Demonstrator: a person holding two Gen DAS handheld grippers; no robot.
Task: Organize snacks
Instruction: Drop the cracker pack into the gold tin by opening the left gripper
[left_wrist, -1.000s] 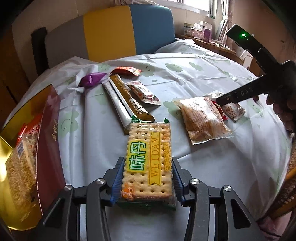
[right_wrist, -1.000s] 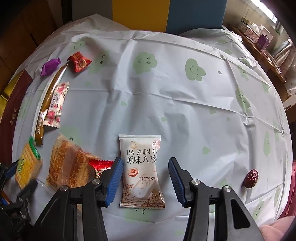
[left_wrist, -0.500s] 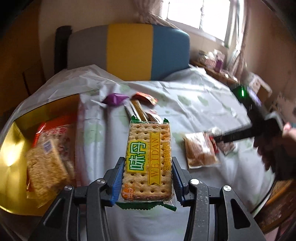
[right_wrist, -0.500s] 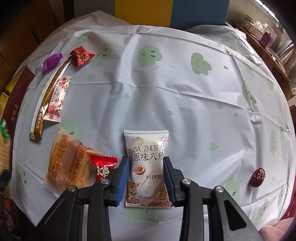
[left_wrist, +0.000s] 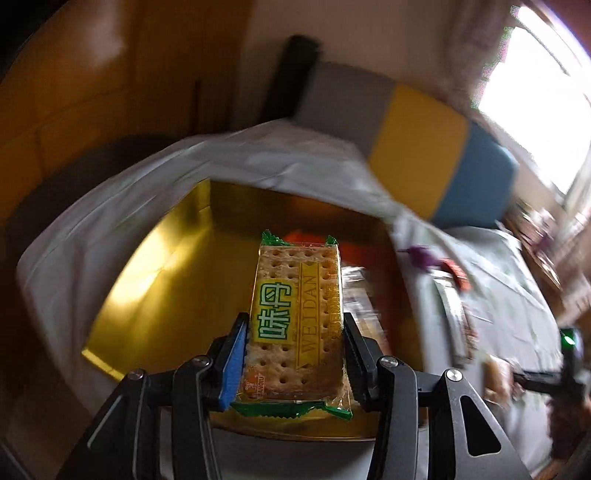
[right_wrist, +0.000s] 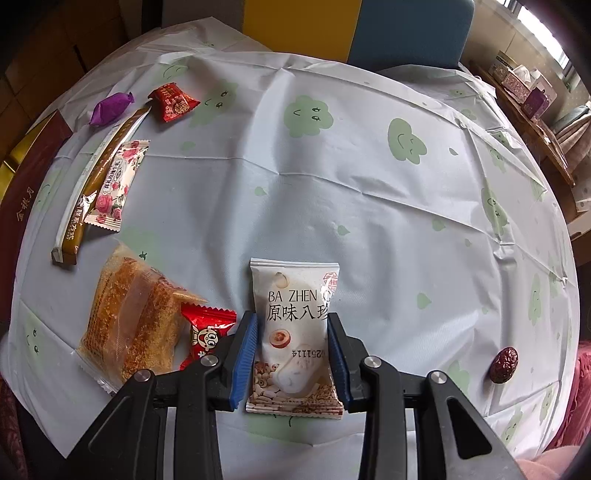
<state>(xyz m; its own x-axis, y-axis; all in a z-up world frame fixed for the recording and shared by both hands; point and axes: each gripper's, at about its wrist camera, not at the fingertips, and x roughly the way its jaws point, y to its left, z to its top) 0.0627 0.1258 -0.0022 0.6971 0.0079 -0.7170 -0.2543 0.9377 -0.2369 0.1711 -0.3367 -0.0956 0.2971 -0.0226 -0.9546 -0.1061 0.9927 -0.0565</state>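
- While the left gripper (left_wrist: 293, 354) clamps one cracker pack (left_wrist: 295, 317), it hangs over one gold box (left_wrist: 159, 280), which seems, through blur, to hold other snacks.
- One purple candy (right_wrist: 112, 109), one red candy (right_wrist: 173, 101), one brown stick (right_wrist: 92, 184) and one rose sachet (right_wrist: 116, 184) lie leftward.
- Right gripper (right_wrist: 291, 354) pinches one white packet (right_wrist: 295, 332) on the tablecloth (right_wrist: 369, 206); one date (right_wrist: 504, 364) lies far right.
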